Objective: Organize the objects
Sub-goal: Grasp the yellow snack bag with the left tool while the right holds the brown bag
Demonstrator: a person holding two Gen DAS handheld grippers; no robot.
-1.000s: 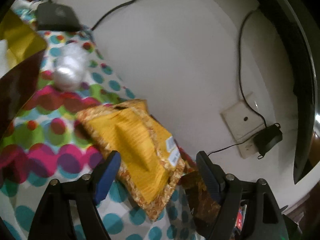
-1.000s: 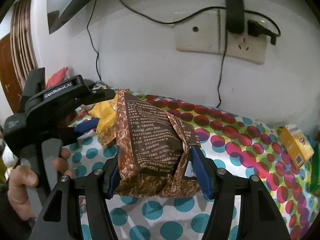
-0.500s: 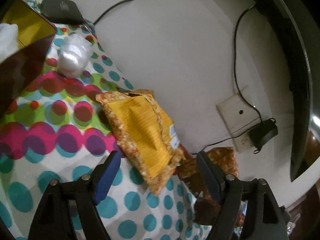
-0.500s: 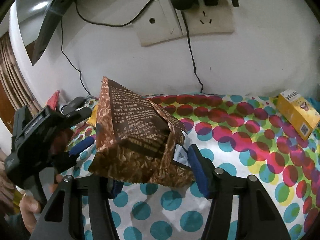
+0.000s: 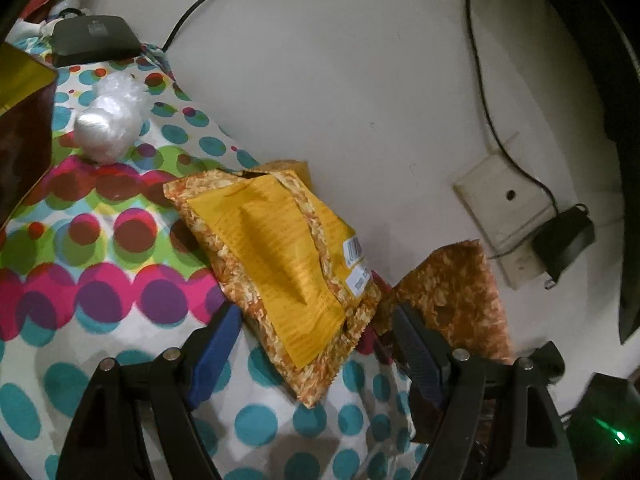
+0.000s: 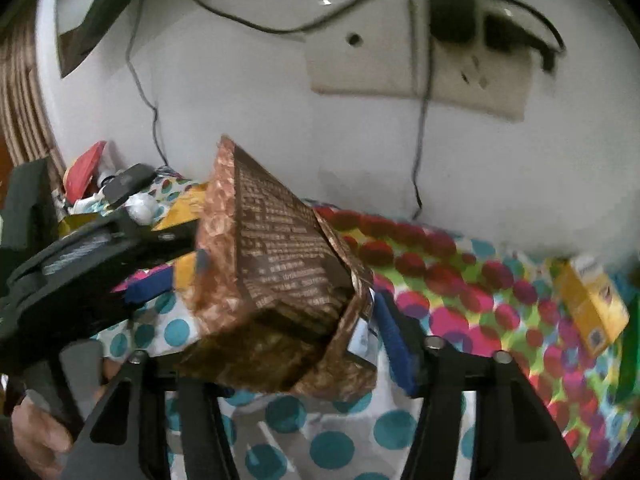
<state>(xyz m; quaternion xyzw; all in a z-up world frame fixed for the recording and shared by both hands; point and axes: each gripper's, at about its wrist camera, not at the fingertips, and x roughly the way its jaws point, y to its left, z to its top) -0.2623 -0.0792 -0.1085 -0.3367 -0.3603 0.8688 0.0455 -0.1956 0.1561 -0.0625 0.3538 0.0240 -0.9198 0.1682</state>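
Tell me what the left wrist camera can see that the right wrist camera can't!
Only the left wrist view shows the whole yellow snack bag lying on the dotted cloth, with the open left gripper by its near end. Only the right wrist view shows the small yellow box and the right gripper, jaws closing on the brown snack bag. Both show that brown bag, the wall socket and the crumpled clear plastic.

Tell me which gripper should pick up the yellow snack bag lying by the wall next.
Left. The left gripper is open with the yellow snack bag lying just ahead between its fingers. The right gripper is busy: its jaws are closing on the brown snack bag, held off the dotted tablecloth.
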